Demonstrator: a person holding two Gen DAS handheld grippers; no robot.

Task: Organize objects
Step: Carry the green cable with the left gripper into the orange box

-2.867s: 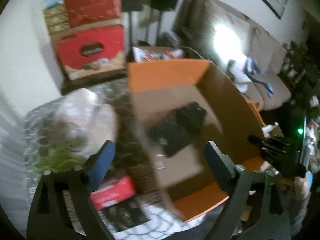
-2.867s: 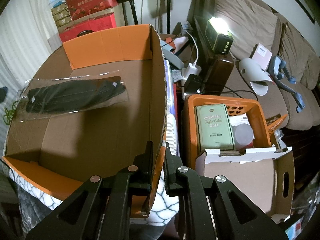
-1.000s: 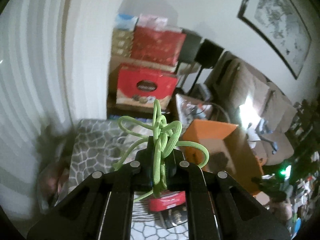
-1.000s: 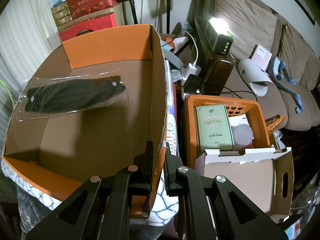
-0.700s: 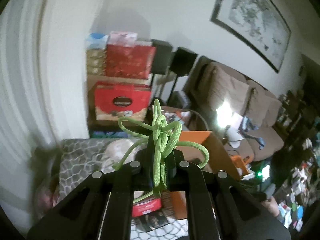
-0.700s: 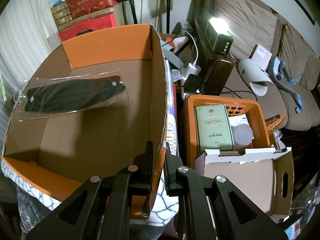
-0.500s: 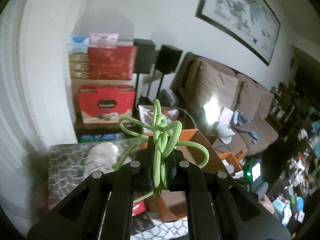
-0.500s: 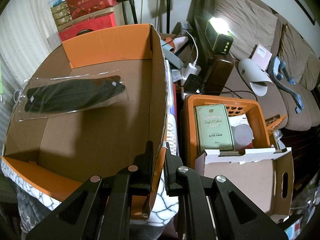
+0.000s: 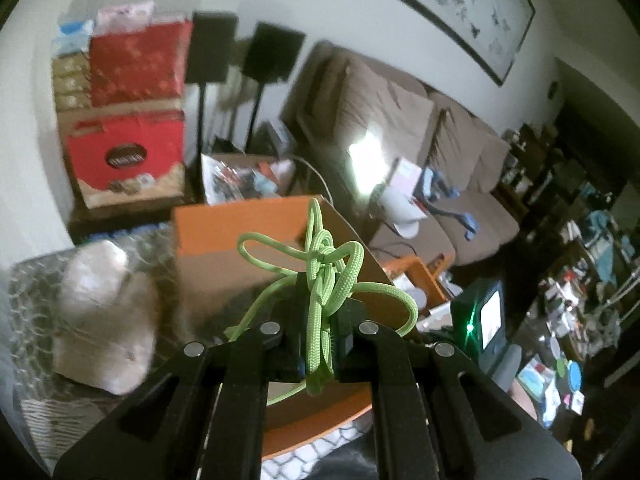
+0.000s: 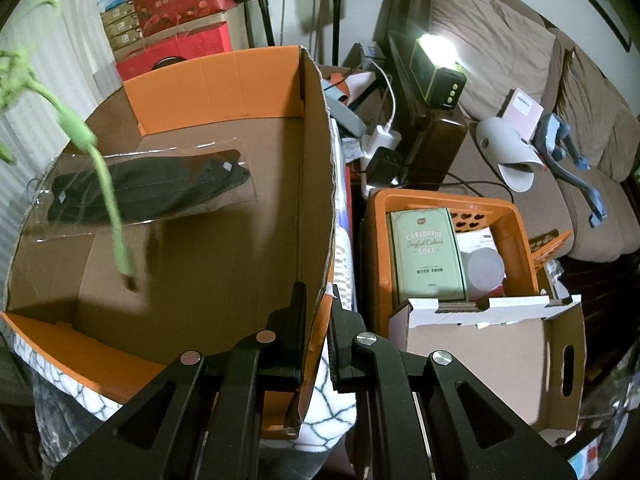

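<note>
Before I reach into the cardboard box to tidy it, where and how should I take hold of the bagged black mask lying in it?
The bagged black mask lies flat on the floor of the cardboard box. Probably best to come straight down from above and pinch the clear bag's free right-hand margin near the box's middle, one finger sliding under the film. The dangling green cord crosses its left part.

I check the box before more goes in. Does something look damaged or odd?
Yes: the right wall of the orange cardboard box has a frayed, ragged top edge, and its near corner, pinched in the right claw, looks torn.
</note>
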